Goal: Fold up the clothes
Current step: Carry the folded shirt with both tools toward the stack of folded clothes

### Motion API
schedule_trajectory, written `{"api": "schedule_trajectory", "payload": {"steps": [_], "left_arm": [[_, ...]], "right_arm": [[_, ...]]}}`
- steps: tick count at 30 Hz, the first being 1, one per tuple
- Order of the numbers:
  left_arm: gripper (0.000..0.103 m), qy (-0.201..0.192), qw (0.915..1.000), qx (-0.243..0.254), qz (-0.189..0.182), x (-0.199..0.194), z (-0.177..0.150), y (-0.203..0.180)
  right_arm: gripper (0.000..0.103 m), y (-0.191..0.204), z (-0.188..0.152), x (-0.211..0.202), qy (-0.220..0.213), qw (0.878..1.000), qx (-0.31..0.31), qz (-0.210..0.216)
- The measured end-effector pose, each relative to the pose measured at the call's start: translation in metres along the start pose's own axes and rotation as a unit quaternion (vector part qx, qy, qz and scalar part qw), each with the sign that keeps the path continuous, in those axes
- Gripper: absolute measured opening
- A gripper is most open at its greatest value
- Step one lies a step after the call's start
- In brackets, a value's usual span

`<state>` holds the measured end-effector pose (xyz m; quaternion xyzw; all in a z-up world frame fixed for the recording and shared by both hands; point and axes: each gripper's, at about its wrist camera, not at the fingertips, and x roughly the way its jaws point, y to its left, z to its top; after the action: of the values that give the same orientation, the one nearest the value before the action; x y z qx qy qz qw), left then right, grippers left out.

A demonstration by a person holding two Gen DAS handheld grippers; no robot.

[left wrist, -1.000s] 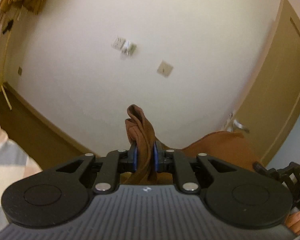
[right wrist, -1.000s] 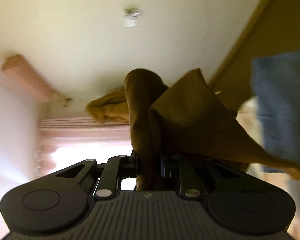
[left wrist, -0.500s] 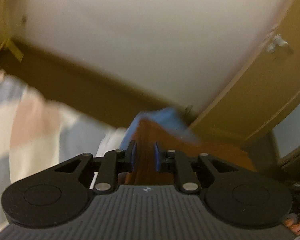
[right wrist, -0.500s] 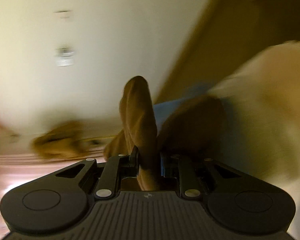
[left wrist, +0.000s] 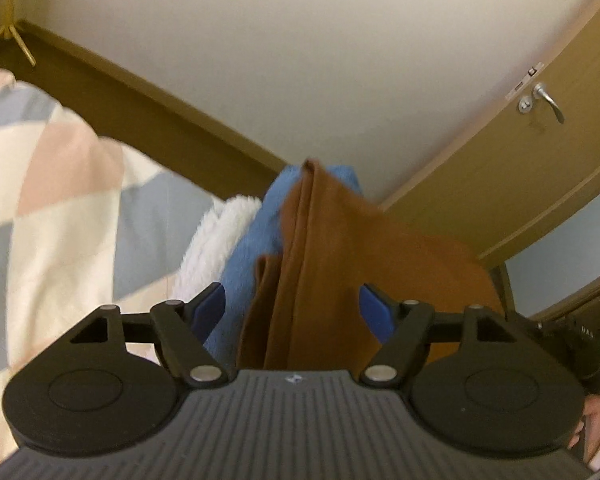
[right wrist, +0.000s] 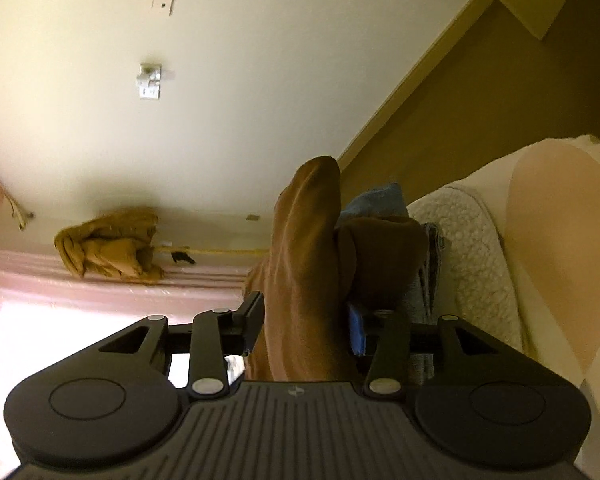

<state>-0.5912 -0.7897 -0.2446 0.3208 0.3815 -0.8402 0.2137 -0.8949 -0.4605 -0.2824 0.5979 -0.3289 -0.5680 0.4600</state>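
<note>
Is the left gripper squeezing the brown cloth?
No, the left gripper is open, its blue pads wide apart on either side of the brown cloth.

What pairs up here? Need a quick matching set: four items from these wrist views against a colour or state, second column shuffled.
Items:
1. left gripper
2. folded garment
3. fleece item
4. towel

Colour or state:
A. blue
B. white, fluffy
C. jaws spread, nothing pinched
D. brown, lying on the pile

Pairs: 1-C, 2-D, 3-B, 4-A
</note>
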Motion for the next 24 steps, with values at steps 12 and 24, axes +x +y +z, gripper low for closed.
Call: {"api": "schedule_trajectory", "payload": {"steps": [12,24], "left_arm": [[0.014,-0.013,0.9951,0.095,-0.024,-0.004,-0.006,-0.032],[0.012,-0.143,0.9783,0.139,-0.056,-0.089,0.046,-0.063]], "right_arm": [[0.021,0.013,-0.005,0.018,0.010,0.999,-0.052,-0.011],[0.019,0.091,-0.012,-0.013,-0.030,0.993,-0.101,0.055]]}}
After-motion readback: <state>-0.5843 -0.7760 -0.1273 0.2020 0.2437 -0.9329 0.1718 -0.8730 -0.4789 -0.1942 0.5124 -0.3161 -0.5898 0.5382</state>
